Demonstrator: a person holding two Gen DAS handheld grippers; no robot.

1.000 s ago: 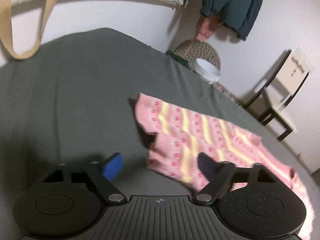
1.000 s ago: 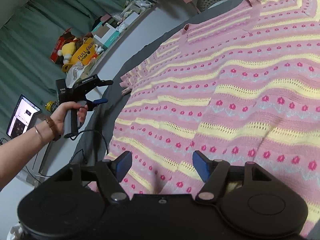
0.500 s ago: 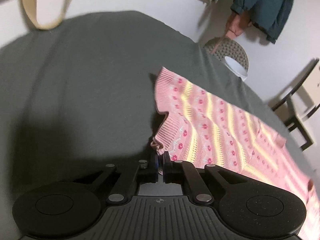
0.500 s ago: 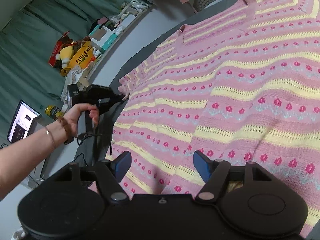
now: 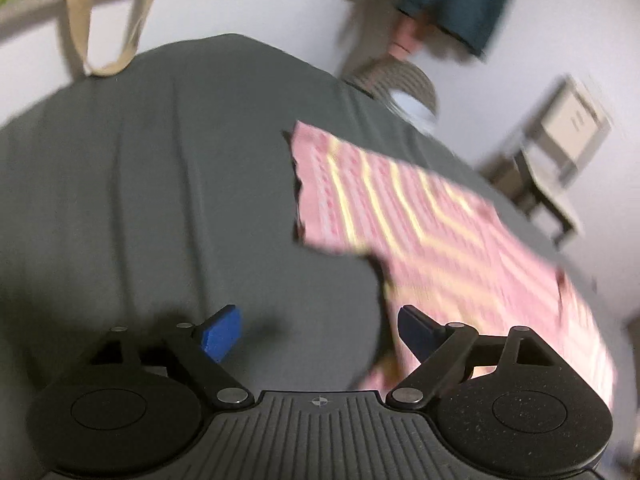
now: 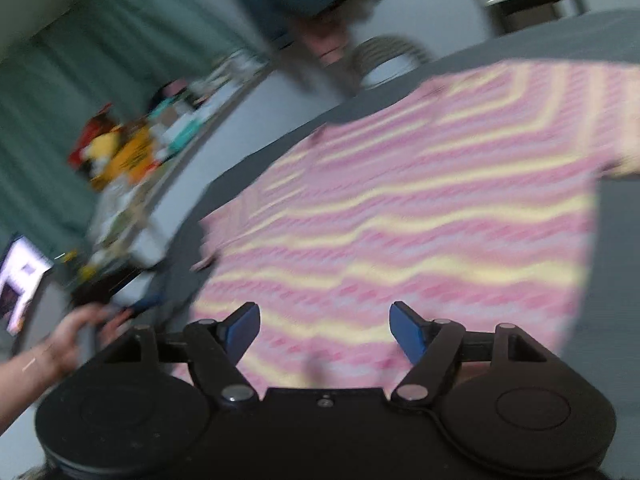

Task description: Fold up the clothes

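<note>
A pink knitted sweater (image 6: 420, 216) with yellow stripes lies spread flat on a dark grey sheet (image 5: 160, 184). In the left wrist view the sweater (image 5: 420, 232) lies to the right, with its sleeve end at the upper middle. My left gripper (image 5: 320, 334) is open and empty above the grey sheet, just left of the sweater's edge. My right gripper (image 6: 324, 326) is open and empty above the sweater's lower part. Both views are blurred by motion.
A beige bag strap (image 5: 104, 36) hangs at the sheet's far edge. A round woven stool (image 5: 396, 80) and a dark chair (image 5: 552, 184) stand beyond the bed. A cluttered shelf (image 6: 132, 160) and a laptop (image 6: 20, 280) are at the left. The left hand (image 6: 76, 332) shows there.
My left gripper closed on the sleeve cuff half a second ago and has now opened, let it go and drawn back left. The right gripper has pulled back; its view has swung.
</note>
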